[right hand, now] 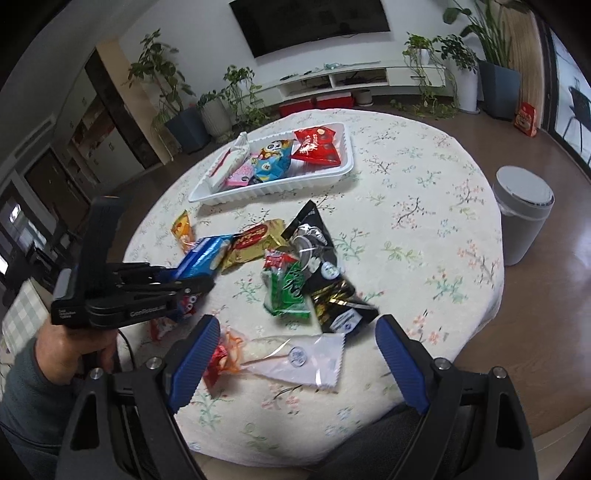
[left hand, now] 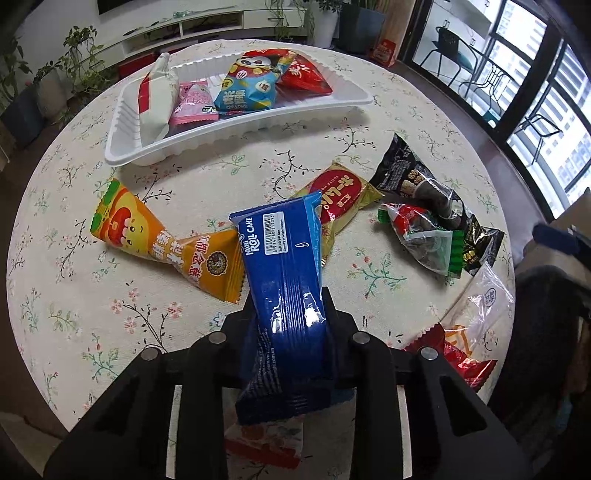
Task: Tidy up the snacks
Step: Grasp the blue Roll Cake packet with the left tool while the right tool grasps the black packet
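Left tool (left hand: pixel 291 317) is pinching a blue roll-cake packet (left hand: pixel 284 266) above the table (left hand: pixel 74 302).

The packet is pointing toward the far white tray (left hand: pixel 125 147), which is holding four snacks; an orange packet (left hand: pixel 166 243) and a red-and-gold packet (left hand: pixel 340 199) are lying just beside it on the floral cloth. The right tool (right hand: pixel 295 354) is hanging spread wide over a clear white wrapper (right hand: pixel 306 358) at the near edge, gripping nothing.

wall-mounted TV (right hand: pixel 310 22), potted plants (right hand: pixel 162 77), brown floor (right hand: pixel 554 229)
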The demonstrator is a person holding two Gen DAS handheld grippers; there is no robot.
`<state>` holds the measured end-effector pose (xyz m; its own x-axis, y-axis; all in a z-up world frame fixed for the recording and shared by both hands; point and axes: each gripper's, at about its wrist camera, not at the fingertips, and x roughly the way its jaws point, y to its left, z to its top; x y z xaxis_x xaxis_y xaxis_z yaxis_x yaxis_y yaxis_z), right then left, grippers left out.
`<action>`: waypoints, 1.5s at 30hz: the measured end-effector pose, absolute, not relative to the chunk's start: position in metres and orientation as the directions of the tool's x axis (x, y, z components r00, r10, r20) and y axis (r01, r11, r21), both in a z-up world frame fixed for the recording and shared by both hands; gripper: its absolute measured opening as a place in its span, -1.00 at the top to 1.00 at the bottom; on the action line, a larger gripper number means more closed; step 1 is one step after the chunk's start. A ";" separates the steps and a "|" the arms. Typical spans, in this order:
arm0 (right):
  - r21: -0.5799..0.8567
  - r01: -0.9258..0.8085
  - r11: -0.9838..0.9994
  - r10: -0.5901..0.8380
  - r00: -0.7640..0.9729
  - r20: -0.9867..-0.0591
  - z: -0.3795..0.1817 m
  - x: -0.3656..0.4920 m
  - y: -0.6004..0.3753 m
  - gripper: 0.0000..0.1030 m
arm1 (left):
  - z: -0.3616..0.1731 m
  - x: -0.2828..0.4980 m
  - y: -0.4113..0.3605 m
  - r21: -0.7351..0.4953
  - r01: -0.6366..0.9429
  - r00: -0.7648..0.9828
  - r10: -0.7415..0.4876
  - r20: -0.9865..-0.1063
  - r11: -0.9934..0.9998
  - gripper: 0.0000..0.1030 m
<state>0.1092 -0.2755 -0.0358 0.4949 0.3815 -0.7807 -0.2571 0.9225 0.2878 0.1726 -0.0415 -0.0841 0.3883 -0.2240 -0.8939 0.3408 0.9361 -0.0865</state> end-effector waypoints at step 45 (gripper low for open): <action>0.043 -0.493 0.869 0.175 0.225 -0.959 -0.096 0.215 -0.218 -0.16 | -0.088 0.184 -0.011 -0.086 0.311 0.370 -0.204 -0.906 0.946 0.18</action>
